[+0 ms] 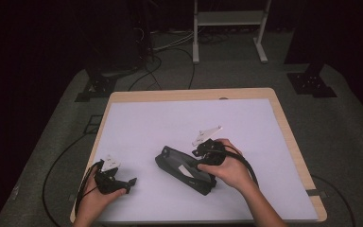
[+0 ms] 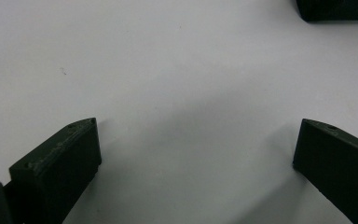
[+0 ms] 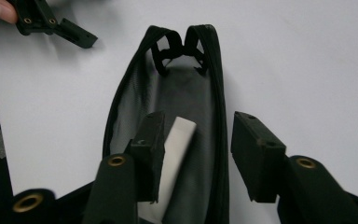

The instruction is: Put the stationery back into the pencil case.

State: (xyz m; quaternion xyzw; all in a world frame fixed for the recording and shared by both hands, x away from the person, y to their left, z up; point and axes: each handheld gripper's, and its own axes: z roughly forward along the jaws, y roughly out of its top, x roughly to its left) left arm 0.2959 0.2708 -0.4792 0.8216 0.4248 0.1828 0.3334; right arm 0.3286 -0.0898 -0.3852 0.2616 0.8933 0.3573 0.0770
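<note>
Right gripper view, black pouch (image 3: 186,116) under right gripper (image 3: 196,154), jaws parted

The left tongs (image 1: 131,181), held low in the left hand (image 1: 96,198) near the table's near edge, stand wide open, while the right hand (image 1: 230,169) tilts the right tongs (image 3: 196,140) downward, jaws partly parted.

One black pouch (image 1: 185,170), one white slip (image 3: 173,161) inside it, two grippers (left (image 1: 127,182), right (image 1: 199,152)), one table (image 1: 189,94), one stand (image 1: 229,19) behind.
</note>
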